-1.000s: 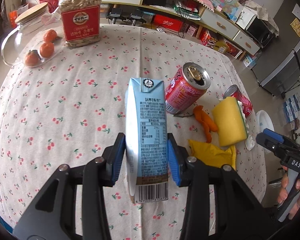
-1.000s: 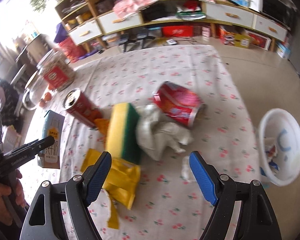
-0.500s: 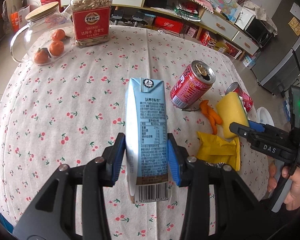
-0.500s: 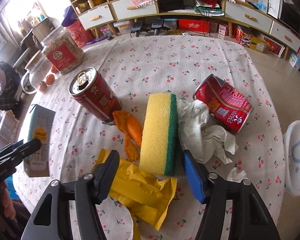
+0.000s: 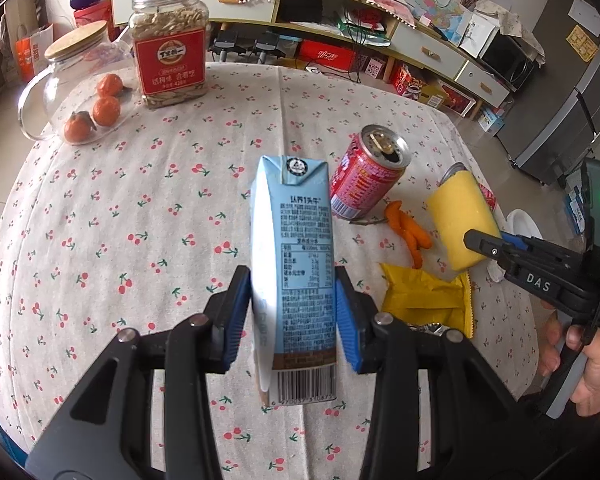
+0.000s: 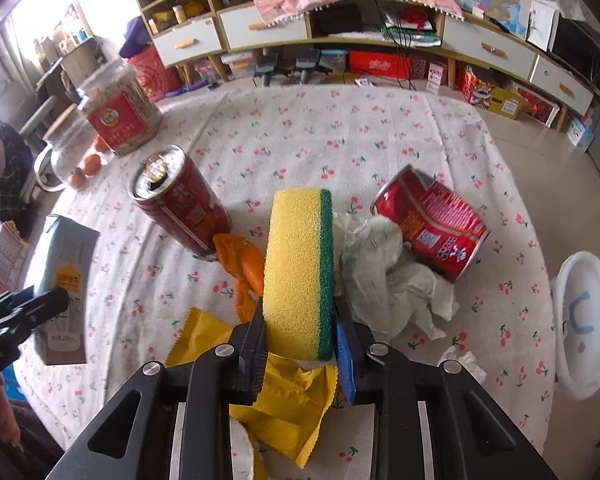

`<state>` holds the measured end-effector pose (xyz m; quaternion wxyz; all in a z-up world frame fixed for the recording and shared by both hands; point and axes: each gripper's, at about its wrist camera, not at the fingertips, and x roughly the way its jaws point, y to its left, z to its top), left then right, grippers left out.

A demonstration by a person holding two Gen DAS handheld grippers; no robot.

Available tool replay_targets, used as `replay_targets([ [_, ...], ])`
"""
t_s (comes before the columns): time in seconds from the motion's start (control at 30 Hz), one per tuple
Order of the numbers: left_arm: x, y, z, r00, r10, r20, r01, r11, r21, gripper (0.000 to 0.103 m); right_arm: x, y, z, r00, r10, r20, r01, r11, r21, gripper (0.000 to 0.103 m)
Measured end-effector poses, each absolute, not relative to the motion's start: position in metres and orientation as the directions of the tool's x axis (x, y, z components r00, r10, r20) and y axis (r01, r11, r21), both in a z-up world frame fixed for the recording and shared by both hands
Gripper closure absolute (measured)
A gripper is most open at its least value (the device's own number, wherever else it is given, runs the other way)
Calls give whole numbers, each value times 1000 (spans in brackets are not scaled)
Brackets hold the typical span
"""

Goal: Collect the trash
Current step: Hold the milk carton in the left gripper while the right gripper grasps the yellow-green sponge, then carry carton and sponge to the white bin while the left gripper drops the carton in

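Trash lies scattered over the near right part of my cherry-print tablecloth: an upright red can, a crushed red can on its side, crumpled white paper between that can and the sponge, orange peel at the foot of the upright can, and a yellow wrapper lying flat below my right gripper. My left gripper is clamped on a blue milk carton, blue pads pressed against its two narrow sides, the barcode end toward the camera. My right gripper is closing on a yellow sponge with a green scouring face; the sponge stands on edge between the jaws, and both pads already press its lower sides, the yellow face to the left pad and the green face to the right. A white bin stands off the right edge of the table. At the far left corner stand a seed jar with a red label and a glass pitcher, with three small oranges inside or behind the glass; I cannot tell which. A hand grips the right tool's handle at the right edge of the left wrist view.
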<state>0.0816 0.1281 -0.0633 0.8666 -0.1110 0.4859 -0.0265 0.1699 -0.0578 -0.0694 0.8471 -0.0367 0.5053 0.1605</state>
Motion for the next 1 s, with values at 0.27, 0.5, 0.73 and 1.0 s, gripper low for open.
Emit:
replay_targets([
  [0.27,82,113,-53,553,-167,-816,-21,977,-214,60,152,-79,-35,501,284,-817,-323,938,128,74],
  [0.5,84,90,-46,562,-189,-805,23,977,-214,60,147,-113,-21,538,275,-797,-269,952,147,74],
  [0.73,89,59,-40,568,-216,-794,81,975,-208,60,141,-157,-15,563,244,-789,-201,967,156,74],
  [1.0,94,17,-35,557,-263,-788,160,965,-208,60,126,-205,-8,585,210,-783,-133,978,164,74],
])
